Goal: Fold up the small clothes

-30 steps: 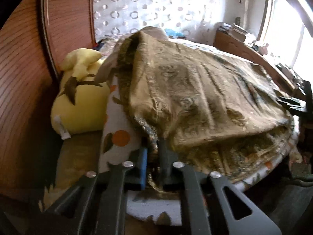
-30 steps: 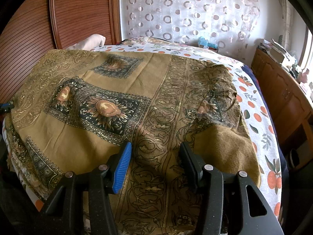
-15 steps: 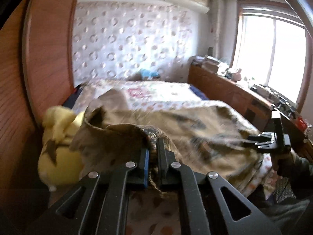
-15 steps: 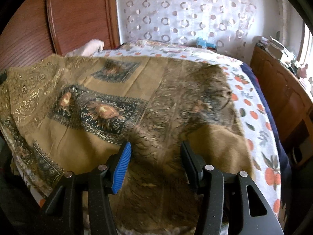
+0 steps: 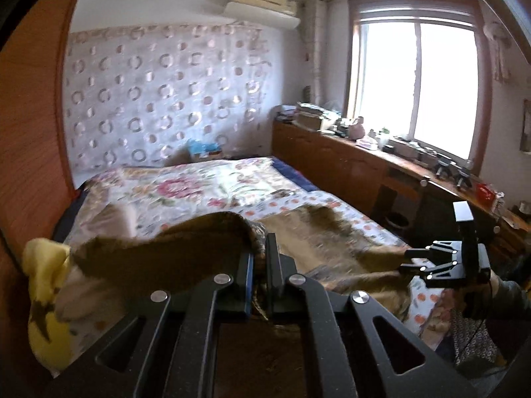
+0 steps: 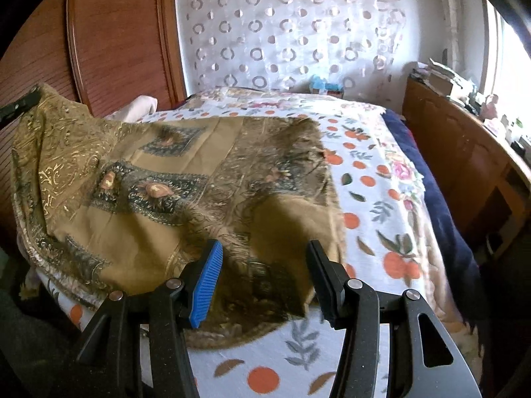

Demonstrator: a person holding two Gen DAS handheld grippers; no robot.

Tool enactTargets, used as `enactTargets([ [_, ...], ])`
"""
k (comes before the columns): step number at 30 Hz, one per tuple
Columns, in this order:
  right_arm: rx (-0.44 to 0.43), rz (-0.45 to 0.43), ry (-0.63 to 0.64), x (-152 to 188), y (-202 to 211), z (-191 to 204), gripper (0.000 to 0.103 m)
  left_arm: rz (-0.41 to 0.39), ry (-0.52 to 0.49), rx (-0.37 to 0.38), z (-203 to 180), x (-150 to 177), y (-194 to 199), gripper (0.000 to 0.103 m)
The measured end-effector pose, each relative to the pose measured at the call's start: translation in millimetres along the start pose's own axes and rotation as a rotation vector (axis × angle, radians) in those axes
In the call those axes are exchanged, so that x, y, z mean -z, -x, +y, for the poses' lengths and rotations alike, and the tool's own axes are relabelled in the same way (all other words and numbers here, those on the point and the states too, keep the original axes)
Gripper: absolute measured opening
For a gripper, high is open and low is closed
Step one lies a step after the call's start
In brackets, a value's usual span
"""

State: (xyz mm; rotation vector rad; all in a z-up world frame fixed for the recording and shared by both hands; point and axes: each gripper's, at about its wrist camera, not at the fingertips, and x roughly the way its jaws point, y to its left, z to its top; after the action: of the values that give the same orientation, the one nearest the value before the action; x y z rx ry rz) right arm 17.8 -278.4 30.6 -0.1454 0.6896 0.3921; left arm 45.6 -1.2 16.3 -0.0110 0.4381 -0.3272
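A brown cloth with a dark floral pattern (image 6: 166,172) lies spread over the bed (image 6: 381,205). My left gripper (image 5: 260,255) is shut on one corner of the cloth (image 5: 159,258) and holds it up off the bed, so that side hangs raised at the left of the right wrist view. Its black tip (image 6: 20,106) shows there at the cloth's top corner. My right gripper (image 6: 265,265) is open and hovers over the cloth's near right part, its pads apart with fabric below them. In the left wrist view the right gripper (image 5: 411,260) sits at the cloth's far edge.
A yellow plush toy (image 5: 43,298) lies by the wooden headboard (image 6: 126,39). A pale pillow (image 6: 139,109) rests behind the cloth. A long wooden cabinet (image 5: 348,169) with clutter runs under the window (image 5: 415,79). A spotted curtain (image 6: 282,33) hangs behind the bed.
My left gripper has risen with the cloth corner, lifting that side off the bed. The cloth has slid leftward under the right gripper, which shifted toward the cloth's near right edge.
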Motion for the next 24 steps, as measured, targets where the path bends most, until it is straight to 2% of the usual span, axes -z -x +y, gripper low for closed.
enactTargets([
  [8, 0.039, -0.052, -0.027, 3.9, 19.2, -9.7, 0.054, -0.043, -0.118, 0.131, -66.6, -46.6, -28.0, 0.006],
  [11, 0.048, -0.067, -0.034, 6.2, 25.9, -9.7, 0.054, -0.049, -0.136, 0.139, -86.7, -54.0, -41.1, 0.006],
  [13, 0.049, -0.075, -0.038, 7.0, 28.2, -9.3, 0.054, -0.022, -0.136, 0.143, -90.1, -54.7, -48.6, 0.007],
  [14, 0.047, -0.076, -0.039, 7.6, 28.2, -9.1, 0.054, 0.010, -0.121, 0.175, -91.0, -52.2, -54.8, 0.013],
  [15, 0.044, -0.078, -0.040, 8.1, 27.9, -11.7, 0.054, 0.024, -0.116, 0.194, -92.6, -49.9, -57.7, 0.023],
  [16, 0.041, -0.080, -0.042, 8.5, 27.2, -9.9, 0.054, 0.031, -0.118, 0.192, -92.6, -45.1, -59.2, 0.030],
  [17, 0.037, -0.080, -0.042, 9.0, 26.5, -9.3, 0.054, 0.029, -0.126, 0.172, -93.0, -41.6, -59.5, 0.043],
  [24, -0.004, -0.063, -0.025, -0.4, 6.5, -12.5, 0.054, 0.075, -0.119, 0.128, -83.4, -19.0, -60.0, 0.073],
])
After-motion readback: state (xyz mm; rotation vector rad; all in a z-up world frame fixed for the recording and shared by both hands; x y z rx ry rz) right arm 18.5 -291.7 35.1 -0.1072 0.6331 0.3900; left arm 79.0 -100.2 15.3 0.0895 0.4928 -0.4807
